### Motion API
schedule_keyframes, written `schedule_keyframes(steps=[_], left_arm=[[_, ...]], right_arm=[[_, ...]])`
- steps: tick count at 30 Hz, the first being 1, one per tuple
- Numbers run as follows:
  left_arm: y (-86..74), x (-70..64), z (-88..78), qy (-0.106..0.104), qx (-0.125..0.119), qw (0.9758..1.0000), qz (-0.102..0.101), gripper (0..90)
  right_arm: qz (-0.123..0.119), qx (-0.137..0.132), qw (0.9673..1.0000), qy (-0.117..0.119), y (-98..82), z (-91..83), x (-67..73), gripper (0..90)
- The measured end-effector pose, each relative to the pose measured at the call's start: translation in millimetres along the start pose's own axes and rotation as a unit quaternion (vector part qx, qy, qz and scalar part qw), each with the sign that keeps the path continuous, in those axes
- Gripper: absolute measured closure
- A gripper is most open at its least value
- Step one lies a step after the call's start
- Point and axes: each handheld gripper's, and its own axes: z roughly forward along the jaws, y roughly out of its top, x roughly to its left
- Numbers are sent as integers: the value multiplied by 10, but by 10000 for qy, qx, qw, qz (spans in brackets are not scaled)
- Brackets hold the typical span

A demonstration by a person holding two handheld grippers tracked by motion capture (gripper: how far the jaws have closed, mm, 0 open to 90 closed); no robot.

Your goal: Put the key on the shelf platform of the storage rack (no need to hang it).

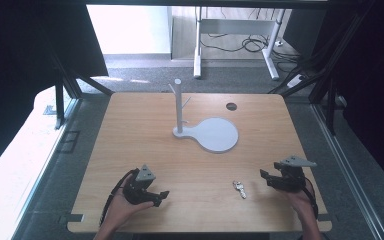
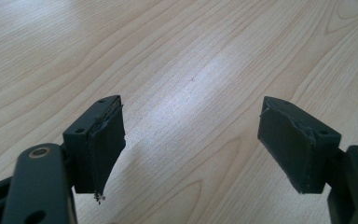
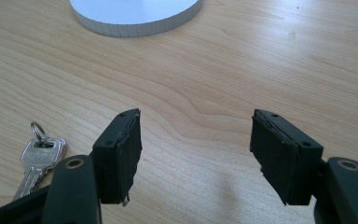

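Note:
A silver key on a small ring [image 1: 239, 189] lies flat on the wooden table near the front, right of centre. My right gripper [image 1: 265, 178] rests just to the right of it, its jaws pointing left, open and with nothing in them. In the right gripper view the key [image 3: 39, 156] lies to the left of the left jaw, outside the gap, and the right gripper [image 3: 196, 149] has bare wood between its pads. My left gripper [image 1: 162, 196] sits at the front left, open over bare wood [image 2: 191, 140]. A white stand with a round base [image 1: 216, 135] and an upright pegged post [image 1: 178, 102] stands mid-table.
A small dark round hole [image 1: 231, 106] marks the table's far side. The table's front edge [image 1: 195, 230] runs close under both hands. Black frame struts rise at the far left and far right corners. The round base's rim [image 3: 135, 23] lies ahead of the right gripper.

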Motion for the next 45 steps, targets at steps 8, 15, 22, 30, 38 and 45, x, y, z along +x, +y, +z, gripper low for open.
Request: schedule_keyframes(steps=[8,15,22,30,38,45], left_arm=[[-9,41,-37,79,16,9999,-84,231],[-9,18,-3,46,60,10000,-44,231],[-6,19,-25,56,50,9999,-76,232],[-3,16,-34,50,24,10000,-71,232],[-3,16,-36,50,37,9999,-82,232],[-1,20,-36,50,37,9999,-102,231]], right_arm=[[99,131,9997,158,48,-32,-31,365],[-106,440,9987,233,125,-87,-11,385],[-368,569,9973,271,256,-168,4,397],[-601,1053,9918,403,524,-238,80,467],[-899,1507,9826,611,688,-212,198,482],[-1089,1813,9751,663,744,-142,288,484]])
